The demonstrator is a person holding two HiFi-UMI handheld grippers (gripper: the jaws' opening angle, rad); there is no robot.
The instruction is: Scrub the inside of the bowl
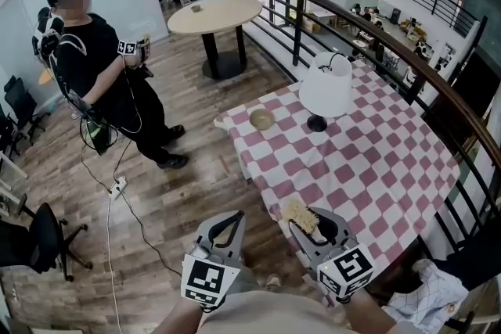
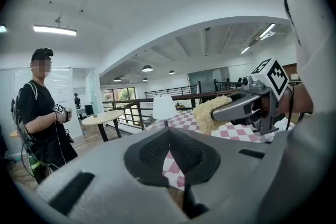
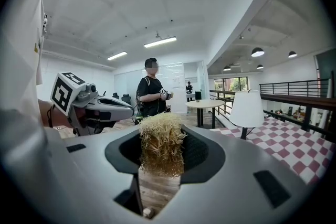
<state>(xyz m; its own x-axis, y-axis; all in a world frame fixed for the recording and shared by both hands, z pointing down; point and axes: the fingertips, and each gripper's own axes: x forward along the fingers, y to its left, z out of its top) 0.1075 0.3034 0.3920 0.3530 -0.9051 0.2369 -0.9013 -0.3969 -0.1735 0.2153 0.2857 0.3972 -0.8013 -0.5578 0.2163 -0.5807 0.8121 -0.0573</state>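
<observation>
The right gripper (image 3: 160, 139) has its 2 jaws clamped on a scrubber (image 3: 160, 147), a tuft of pale, straw-like fibres that stands up past the fingertips. In the head view the scrubber (image 1: 297, 211) hangs just at the near edge of the table (image 1: 391, 168), which is covered with a red and white checked cloth.

The left gripper (image 2: 169, 132) has its 2 jaws pressed together with nothing between them. In the head view it sits at lower left of the right gripper, over the wood floor (image 1: 180, 192) and short of the table edge. The 2 grippers are near each other but apart, side by side, both aimed toward the table.

The bowl (image 1: 261, 119) stands upright on the cloth near the table's far left corner, small and tan. It is well apart from both grippers, across the width of the table. Just to its right is the dark base of a lamp (image 1: 326, 86) with a white shade.

Farther out, a person (image 1: 94, 74) in black stands on the floor at upper left, holding a device with a square marker. Behind that person is a round table (image 1: 215, 14) on a single dark leg, with a small object on top too small to tell. A dark railing (image 1: 438, 90) curves along the far side of both tables. A black chair (image 1: 43, 238) stands at the left edge, and a cable runs across the floor to a power strip (image 1: 117, 185).
</observation>
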